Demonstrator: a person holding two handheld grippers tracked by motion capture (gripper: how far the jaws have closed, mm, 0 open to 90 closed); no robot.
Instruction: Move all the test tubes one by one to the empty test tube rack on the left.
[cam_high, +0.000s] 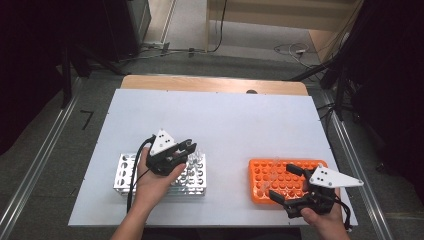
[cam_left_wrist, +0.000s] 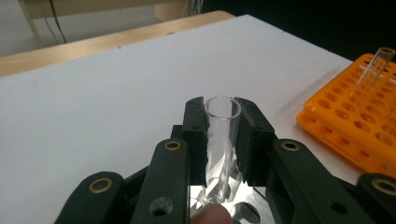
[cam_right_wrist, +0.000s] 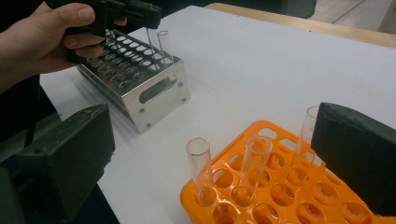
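Note:
A clear test tube (cam_left_wrist: 219, 140) stands upright between the jaws of my left gripper (cam_left_wrist: 222, 111), which is shut on it just below its rim. This gripper (cam_high: 190, 147) hovers over the right end of a metal tube rack (cam_high: 125, 176), and the tube's lower end points down at the rack's holes. In the right gripper view the held tube (cam_right_wrist: 152, 39) hangs beside a second tube (cam_right_wrist: 163, 44) standing in the metal rack (cam_right_wrist: 140, 88). My right gripper (cam_high: 284, 181) is open over the orange rack (cam_high: 260, 170), where three clear tubes (cam_right_wrist: 201, 170) stand between its wide-apart jaws.
Both racks sit on a white table top (cam_high: 225, 120) with a wooden strip (cam_high: 210, 84) along its far edge. Metal rails run along the floor on both sides. The orange rack (cam_left_wrist: 355, 126) with a leaning tube (cam_left_wrist: 373, 70) lies right of my left gripper.

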